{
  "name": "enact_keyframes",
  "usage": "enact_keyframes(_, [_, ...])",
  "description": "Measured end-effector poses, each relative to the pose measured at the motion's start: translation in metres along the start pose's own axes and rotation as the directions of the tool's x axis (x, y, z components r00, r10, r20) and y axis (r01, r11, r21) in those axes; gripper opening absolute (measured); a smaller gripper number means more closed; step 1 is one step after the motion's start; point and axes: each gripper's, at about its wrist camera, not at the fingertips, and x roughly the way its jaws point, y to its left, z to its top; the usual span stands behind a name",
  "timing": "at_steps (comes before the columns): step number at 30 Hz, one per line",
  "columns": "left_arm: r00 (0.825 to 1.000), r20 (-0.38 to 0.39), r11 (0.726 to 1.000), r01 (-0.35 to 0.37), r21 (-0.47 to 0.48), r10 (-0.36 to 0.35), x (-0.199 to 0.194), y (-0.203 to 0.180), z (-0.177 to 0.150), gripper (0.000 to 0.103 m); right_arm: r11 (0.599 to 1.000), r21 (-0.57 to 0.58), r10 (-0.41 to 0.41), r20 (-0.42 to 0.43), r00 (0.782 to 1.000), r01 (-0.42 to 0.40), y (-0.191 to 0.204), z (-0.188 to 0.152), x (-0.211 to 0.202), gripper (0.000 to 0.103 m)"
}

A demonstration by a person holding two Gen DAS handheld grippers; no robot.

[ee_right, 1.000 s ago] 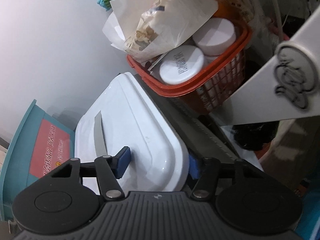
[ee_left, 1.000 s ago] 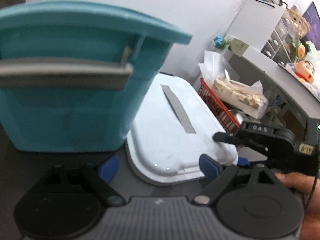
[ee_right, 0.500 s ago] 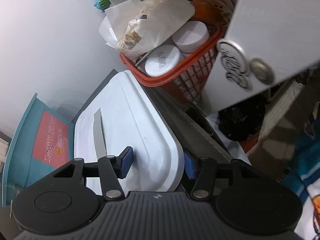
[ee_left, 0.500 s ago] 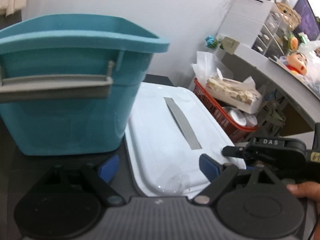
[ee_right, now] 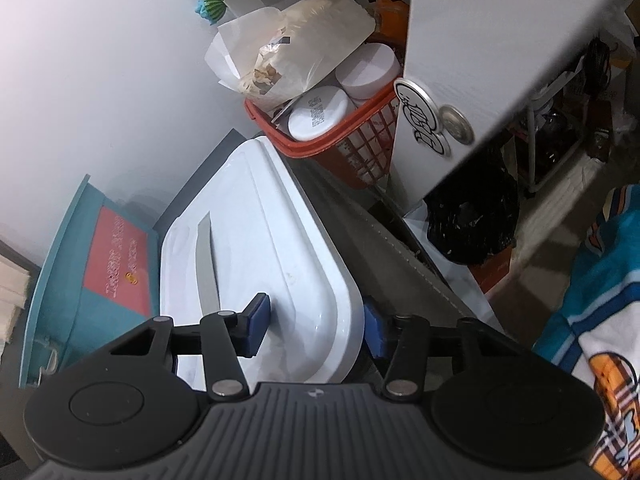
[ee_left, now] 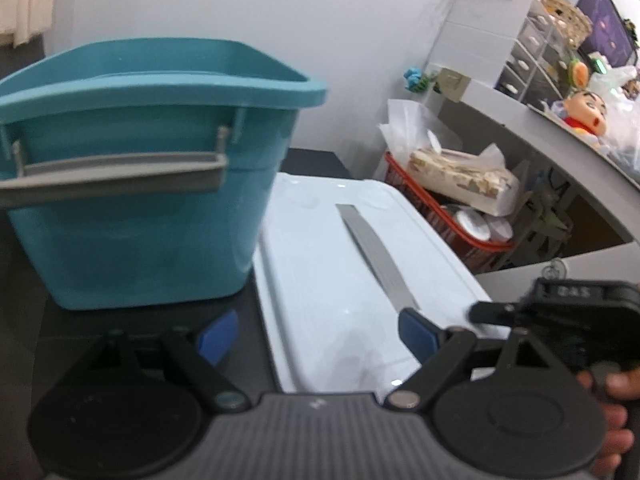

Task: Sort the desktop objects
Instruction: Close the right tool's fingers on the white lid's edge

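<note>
A white lid (ee_left: 340, 280) with a grey strip (ee_left: 376, 256) down its middle lies on the dark desktop beside a teal bin (ee_left: 152, 200). My left gripper (ee_left: 316, 336) is open, its blue pads either side of the lid's near left edge. My right gripper (ee_right: 316, 326) straddles the lid's (ee_right: 280, 248) near right corner. One pad sits over the lid's top and the other beside its rim, and the jaws are closing. From the left wrist view I see one of its black fingers (ee_left: 486, 312) at that corner, with a hand behind it.
A red basket (ee_right: 360, 148) with white jars and a paper-wrapped packet stands behind the lid. A white cabinet door (ee_right: 480, 60) hangs over the right side. A grey shelf (ee_left: 540, 136) with drawers and toys curves along the right. A black bag (ee_right: 468, 220) lies below.
The right gripper drew back along the lid toward its near corner and its jaws narrowed a little. The white cabinet door swung further into its view. The left gripper stayed open by the lid's near edge.
</note>
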Motion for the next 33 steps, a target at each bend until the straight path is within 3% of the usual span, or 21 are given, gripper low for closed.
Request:
enact_keyframes(6, [1.000,-0.018,0.998,0.013,-0.066,-0.014,-0.001,0.012,-0.001,0.089,0.999,-0.024,0.041,-0.019,0.999,-0.041,0.002,-0.003,-0.012,0.046])
enact_keyframes(15, [0.999,-0.043,0.999,0.010,-0.049,-0.012,0.000,0.010,-0.006,0.089,0.990,-0.059,0.122,-0.057,0.991,-0.126,0.005,-0.005,-0.031,0.044])
enact_keyframes(18, [0.999,-0.053,0.998,0.012,-0.054,-0.015,0.002,0.011,-0.007,0.089,0.985,-0.030,0.168,-0.076,0.983,-0.170,0.004,-0.006,-0.035,0.048])
enact_keyframes(27, [0.998,-0.049,0.998,0.022,-0.059,-0.025,0.001,0.014,-0.005,0.089,0.961,-0.013,0.276,-0.073,0.959,-0.277,0.006,-0.006,-0.042,0.049])
enact_keyframes(33, [0.999,-0.033,0.998,0.021,-0.065,-0.023,-0.003,0.019,0.001,0.089,0.929,-0.105,0.348,-0.068,0.935,-0.354,0.024,-0.007,-0.051,0.060])
